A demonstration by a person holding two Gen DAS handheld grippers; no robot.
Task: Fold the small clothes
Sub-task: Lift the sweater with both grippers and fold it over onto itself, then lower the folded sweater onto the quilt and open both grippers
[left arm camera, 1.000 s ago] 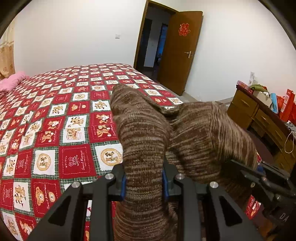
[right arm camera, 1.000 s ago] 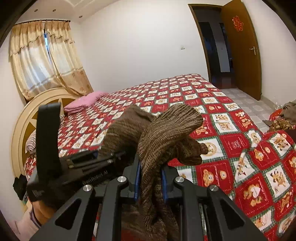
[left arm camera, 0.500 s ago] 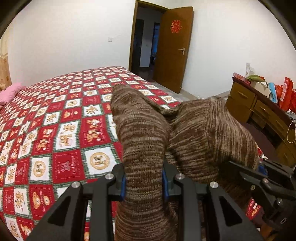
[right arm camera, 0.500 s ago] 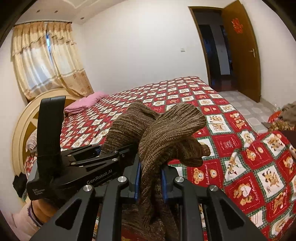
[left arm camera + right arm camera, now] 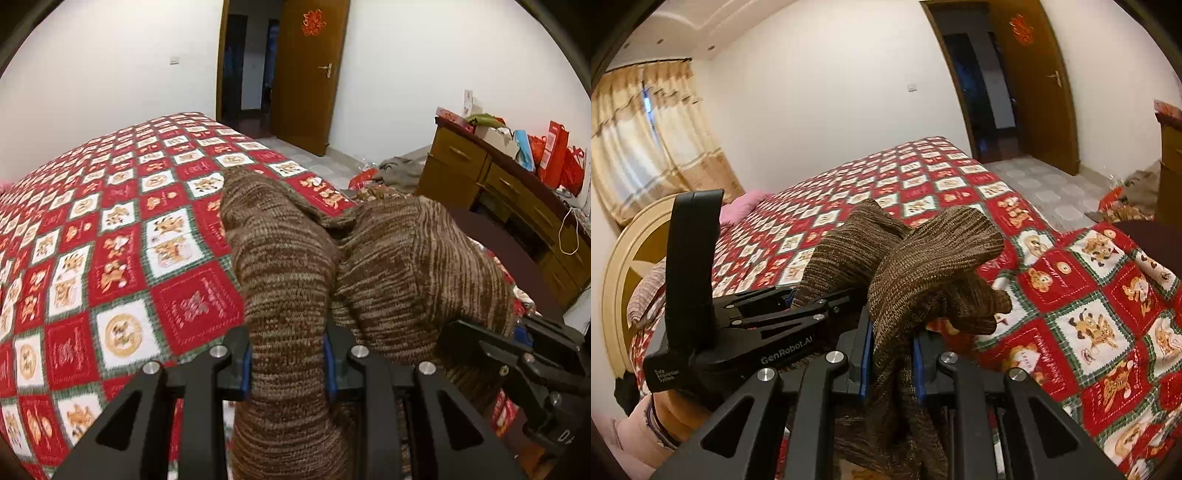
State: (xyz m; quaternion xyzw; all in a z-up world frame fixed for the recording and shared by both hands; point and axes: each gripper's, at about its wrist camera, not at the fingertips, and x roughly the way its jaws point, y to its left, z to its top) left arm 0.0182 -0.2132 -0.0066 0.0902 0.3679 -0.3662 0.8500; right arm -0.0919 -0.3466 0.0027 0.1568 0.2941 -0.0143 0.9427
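A brown striped knit garment point(image 5: 295, 266) hangs in the air over the red patchwork bedspread point(image 5: 110, 240). My left gripper point(image 5: 288, 365) is shut on one bunched part of it, its blue pads pressing the knit from both sides. My right gripper point(image 5: 892, 358) is shut on another bunched part of the same brown knit garment point(image 5: 923, 266). In the right wrist view the left gripper point(image 5: 792, 301) shows at left, clamped on the knit, with a hand below it. In the left wrist view the right gripper's black body point(image 5: 517, 354) shows at lower right. The garment's lower part hangs out of sight.
The bed fills the left and middle, with a pink pillow point(image 5: 746, 201) and a cream headboard point(image 5: 631, 236) at its far end. A wooden dresser point(image 5: 517, 188) with red bags stands to the right. Clothes point(image 5: 399, 170) lie on the floor near the open door point(image 5: 310, 74).
Both grippers have carried the garment sideways along the bed's edge and slightly lower; the door and dresser have shifted left in the left wrist view. Both grips are unchanged.
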